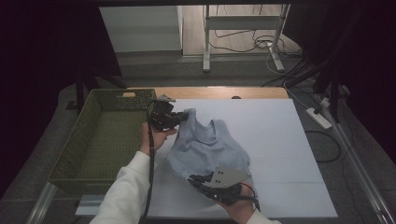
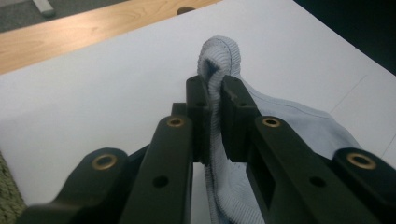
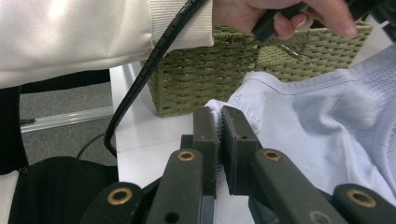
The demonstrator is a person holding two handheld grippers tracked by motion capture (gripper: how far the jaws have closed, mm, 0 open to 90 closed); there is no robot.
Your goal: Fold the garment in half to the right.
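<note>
A pale blue sleeveless top point(image 1: 209, 147) lies half lifted on the white table sheet point(image 1: 280, 154). My left gripper point(image 1: 180, 116) is shut on one shoulder strap of the top point(image 2: 215, 88); the strap's looped end sticks out past the black jaws. My right gripper point(image 1: 198, 179) is shut on the top's lower hem edge point(image 3: 219, 116) near the table's front. In the right gripper view the fabric point(image 3: 327, 126) spreads to the right of the jaws.
An olive woven basket point(image 1: 70, 149) stands at the table's left, close to the left hand; its wall point(image 3: 224, 70) rises behind the fabric. A wooden strip point(image 1: 219, 92) runs along the table's far edge. A white-sleeved forearm point(image 1: 126, 191) comes in from below.
</note>
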